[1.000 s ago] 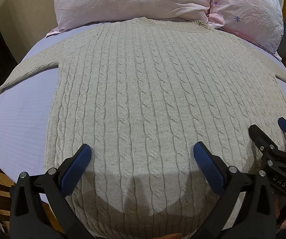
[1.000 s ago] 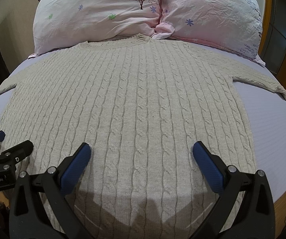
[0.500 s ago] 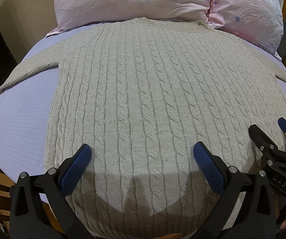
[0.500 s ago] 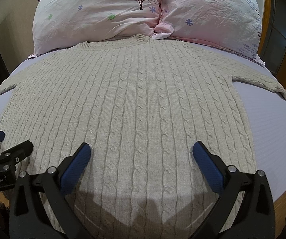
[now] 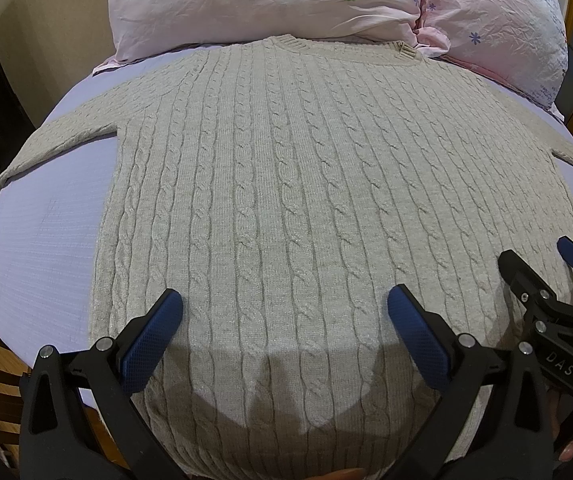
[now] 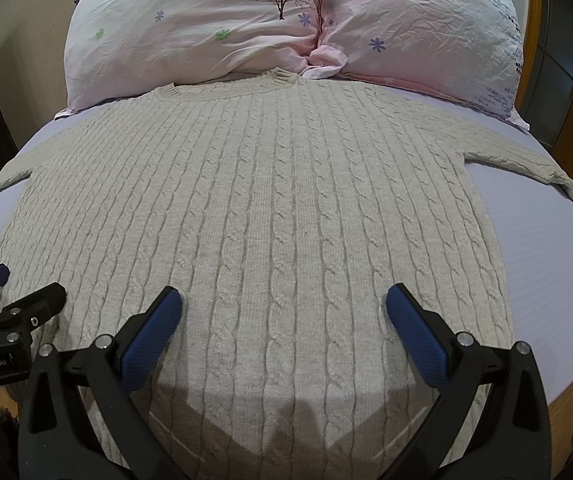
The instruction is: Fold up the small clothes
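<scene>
Left gripper is hovering with its jaws spread wide, blue pads facing inward and gripping nothing. Right gripper is hovering likewise, jaws wide apart, pads bare. The two grippers are sitting side by side, each one's fingertips showing at the edge of the other's view.

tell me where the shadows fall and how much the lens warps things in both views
Left wrist view: the left gripper casts a soft shadow on the sweater near the hem; the bed bulges round.
Right wrist view: the right gripper shadows the hem the same way; dark fisheye corners, all in focus.
</scene>
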